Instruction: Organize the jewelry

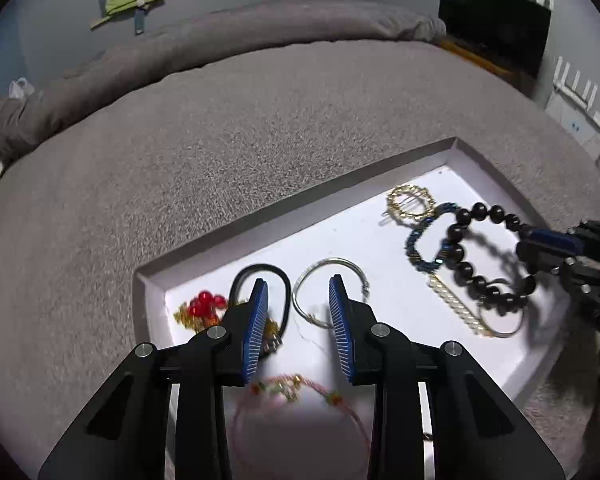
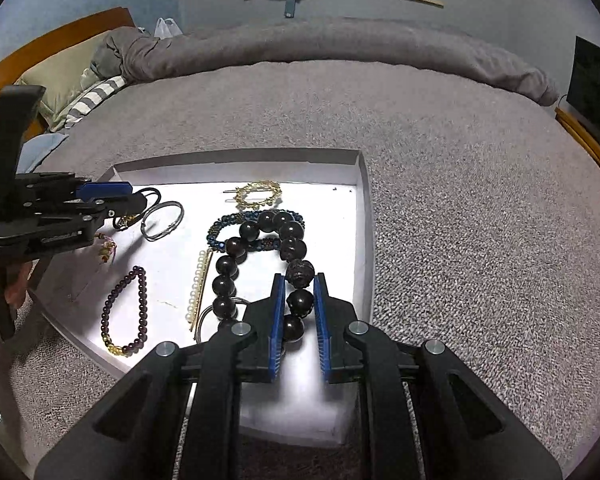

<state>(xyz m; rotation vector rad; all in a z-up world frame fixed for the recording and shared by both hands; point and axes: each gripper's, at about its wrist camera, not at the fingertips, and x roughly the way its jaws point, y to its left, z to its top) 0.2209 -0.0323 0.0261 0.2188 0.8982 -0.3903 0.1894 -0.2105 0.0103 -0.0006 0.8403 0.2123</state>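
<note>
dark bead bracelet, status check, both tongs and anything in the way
Right tongs shut on dark bead bracelet, over white tray. Left tongs open, empty, above silver hoop. Blue beaded bracelet and pearl clip lie underneath.

A bed [image 2: 460, 200] covered by a grey blanket [image 1: 220, 140] carries a shallow white tray [image 2: 362, 216], which sits flat on the blanket. Along the far edge of the bed the blanket is bunched into a long roll [image 2: 340, 44]. At the left end lie a greenish pillow [image 2: 56, 84] and a striped cloth [image 2: 96, 98].
</note>
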